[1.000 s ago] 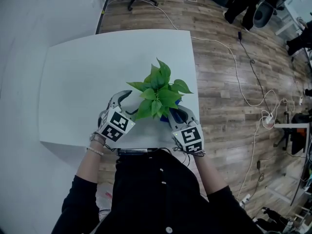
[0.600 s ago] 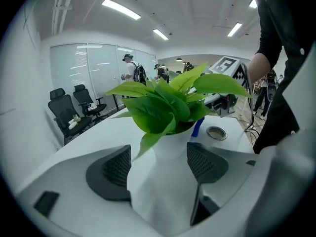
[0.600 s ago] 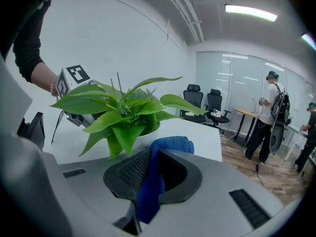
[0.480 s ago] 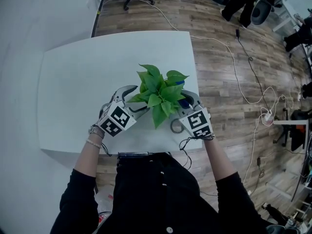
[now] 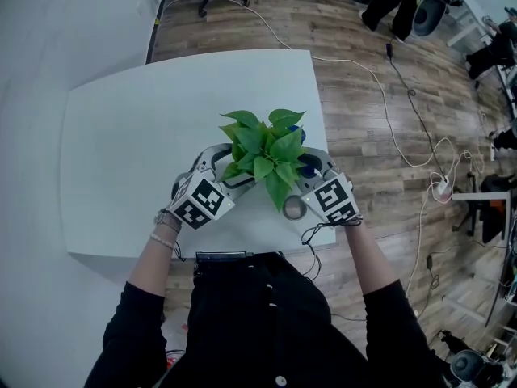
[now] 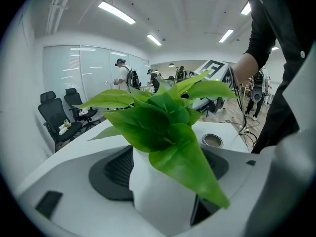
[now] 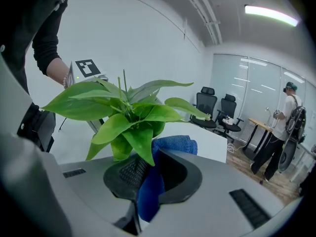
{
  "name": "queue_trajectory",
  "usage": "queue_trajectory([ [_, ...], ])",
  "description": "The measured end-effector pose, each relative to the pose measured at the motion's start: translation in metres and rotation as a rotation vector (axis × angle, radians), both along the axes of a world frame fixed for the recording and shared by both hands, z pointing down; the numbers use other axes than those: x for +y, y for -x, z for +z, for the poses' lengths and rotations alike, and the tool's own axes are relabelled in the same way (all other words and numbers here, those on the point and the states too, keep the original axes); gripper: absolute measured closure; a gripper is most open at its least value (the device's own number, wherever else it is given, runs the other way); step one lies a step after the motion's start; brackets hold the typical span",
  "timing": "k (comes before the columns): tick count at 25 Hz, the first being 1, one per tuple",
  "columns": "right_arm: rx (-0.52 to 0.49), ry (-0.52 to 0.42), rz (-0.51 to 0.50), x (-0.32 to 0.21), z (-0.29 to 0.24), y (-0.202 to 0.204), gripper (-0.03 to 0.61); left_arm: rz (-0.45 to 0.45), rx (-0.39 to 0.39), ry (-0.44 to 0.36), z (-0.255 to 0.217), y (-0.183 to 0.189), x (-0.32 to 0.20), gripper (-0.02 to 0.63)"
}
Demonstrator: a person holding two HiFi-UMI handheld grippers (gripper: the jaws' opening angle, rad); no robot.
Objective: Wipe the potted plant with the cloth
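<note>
While the right gripper (image 5: pixel 311 166) clamps the blue cloth (image 7: pixel 172 144) at 3 o'clock of the potted plant (image 5: pixel 262 148), the left gripper (image 5: pixel 224 168), jaws just opened, straddles its white pot (image 6: pixel 158 196), seemingly unpressed; wiping remains.

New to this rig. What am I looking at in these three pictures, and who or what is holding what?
There is no robot here: a person holds a two-jaw tool in each hand. The cubes with square markers are part of those tools. The head view comes from a camera on the person's head and looks steeply down. The left and right gripper views come from cameras riding on each tool and look along its jaws.

On the white table stands a potted plant, with a small round ring beside it. The left tool has just been opening its jaws, which now stand wide around the white pot. The right tool is shut on a blue cloth, close beside the leaves.
</note>
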State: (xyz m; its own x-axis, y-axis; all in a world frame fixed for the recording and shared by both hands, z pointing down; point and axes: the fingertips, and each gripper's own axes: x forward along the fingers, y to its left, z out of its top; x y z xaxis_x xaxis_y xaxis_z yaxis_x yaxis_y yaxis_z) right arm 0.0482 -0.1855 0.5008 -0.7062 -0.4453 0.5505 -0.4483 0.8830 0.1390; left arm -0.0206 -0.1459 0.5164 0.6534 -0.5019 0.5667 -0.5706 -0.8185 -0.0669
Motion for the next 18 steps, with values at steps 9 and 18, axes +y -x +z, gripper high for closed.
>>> queue_trajectory([
  [9,-0.015,0.042,0.079,0.039,0.015,-0.009,0.503,-0.047,0.009,0.013,0.003,-0.008,0.016,0.265],
  [18,-0.009,0.071,0.077,0.084,0.022,0.010,0.503,-0.096,0.004,0.028,-0.001,-0.008,0.022,0.270],
])
